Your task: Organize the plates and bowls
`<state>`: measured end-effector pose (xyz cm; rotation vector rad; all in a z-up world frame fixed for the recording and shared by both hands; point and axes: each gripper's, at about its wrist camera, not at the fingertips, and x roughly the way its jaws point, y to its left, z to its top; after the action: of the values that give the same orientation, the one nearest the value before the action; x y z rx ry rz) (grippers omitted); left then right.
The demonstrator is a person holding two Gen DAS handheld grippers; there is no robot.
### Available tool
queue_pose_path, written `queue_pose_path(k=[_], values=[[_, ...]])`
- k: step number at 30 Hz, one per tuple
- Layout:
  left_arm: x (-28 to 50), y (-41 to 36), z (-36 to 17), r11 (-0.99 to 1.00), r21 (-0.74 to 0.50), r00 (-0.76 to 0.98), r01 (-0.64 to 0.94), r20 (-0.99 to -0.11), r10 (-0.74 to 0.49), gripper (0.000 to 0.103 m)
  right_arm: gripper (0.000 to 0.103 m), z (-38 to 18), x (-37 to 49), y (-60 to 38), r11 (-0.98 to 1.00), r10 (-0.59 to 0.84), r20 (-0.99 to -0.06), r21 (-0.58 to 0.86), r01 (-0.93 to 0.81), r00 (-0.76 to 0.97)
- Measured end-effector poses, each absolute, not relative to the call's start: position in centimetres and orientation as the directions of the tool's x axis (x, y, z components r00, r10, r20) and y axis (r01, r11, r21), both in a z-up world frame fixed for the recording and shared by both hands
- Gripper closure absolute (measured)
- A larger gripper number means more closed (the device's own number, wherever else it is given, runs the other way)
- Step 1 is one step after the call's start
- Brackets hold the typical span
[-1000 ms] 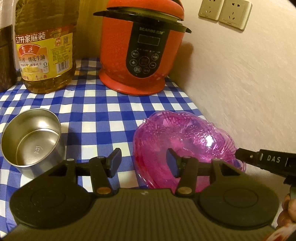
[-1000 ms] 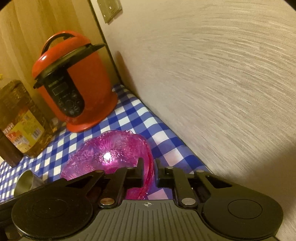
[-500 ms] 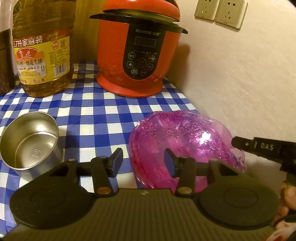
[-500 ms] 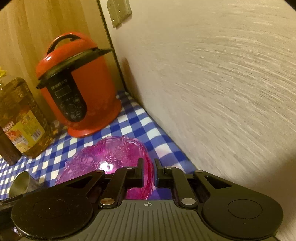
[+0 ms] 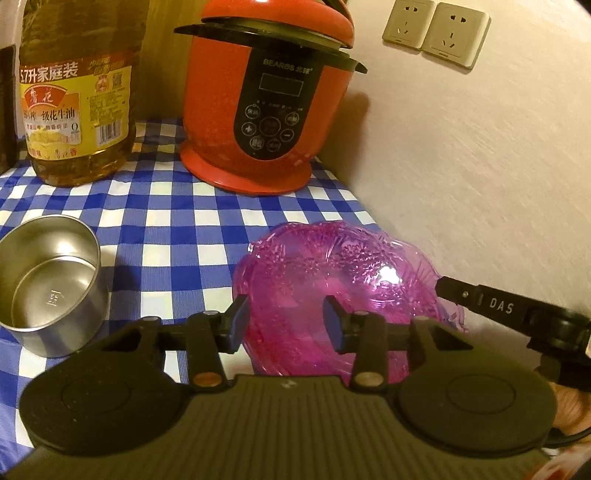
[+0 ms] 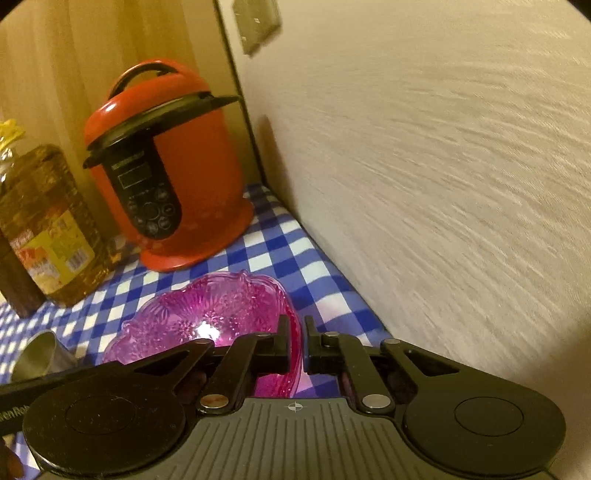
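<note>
Right gripper (image 6: 295, 345) pinches pink bowl (image 5: 332, 273) rim at table's right edge; left gripper (image 5: 284, 321) spread empty; thin grip may slip, bowl tips.

- The cooker (image 5: 266, 110) stands on the worktop (image 5: 177, 229), against the wall (image 5: 480, 166).
- Oil bottle (image 5: 79, 96): left of the cooker.
- Bowl (image 5: 332, 291): before the cooker.
- Tin (image 5: 50, 284): before the cooker, leftward.

On the checked cloth there is one pink glass bowl (image 5: 332, 273), one steel bowl (image 5: 48, 288), one red pressure cooker (image 5: 266, 99) and one bottle of cooking oil (image 5: 77, 92). Two wall sockets (image 5: 436, 31) sit side by side. Two grippers show.
</note>
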<state>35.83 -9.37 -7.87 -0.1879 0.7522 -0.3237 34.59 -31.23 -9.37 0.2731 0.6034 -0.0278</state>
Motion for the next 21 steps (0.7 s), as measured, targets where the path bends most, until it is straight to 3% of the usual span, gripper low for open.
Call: queue_pose_path(k=[8,14,21], values=[[36.2,-8.4,-7.8,0.935,-0.306,0.694,0.177,-0.635,-0.34,0.064,0.098,-8.6,34.1,-31.3,0.962,0.063,-0.504,0.26,0.082,0.861],[36.5,-8.0,-8.3,0.932,-0.325,0.678,0.163,-0.649,-0.345,0.064,0.096,-10.4,35.0,-31.6,0.951,0.102,-0.59,0.295,0.097,0.801],[36.4,-8.0,-8.5,0.931,-0.327,0.675,0.16,-0.652,-0.345,0.064,0.088,-9.9,34.6,-31.8,0.947,0.083,-0.58,0.3,0.118,0.81]])
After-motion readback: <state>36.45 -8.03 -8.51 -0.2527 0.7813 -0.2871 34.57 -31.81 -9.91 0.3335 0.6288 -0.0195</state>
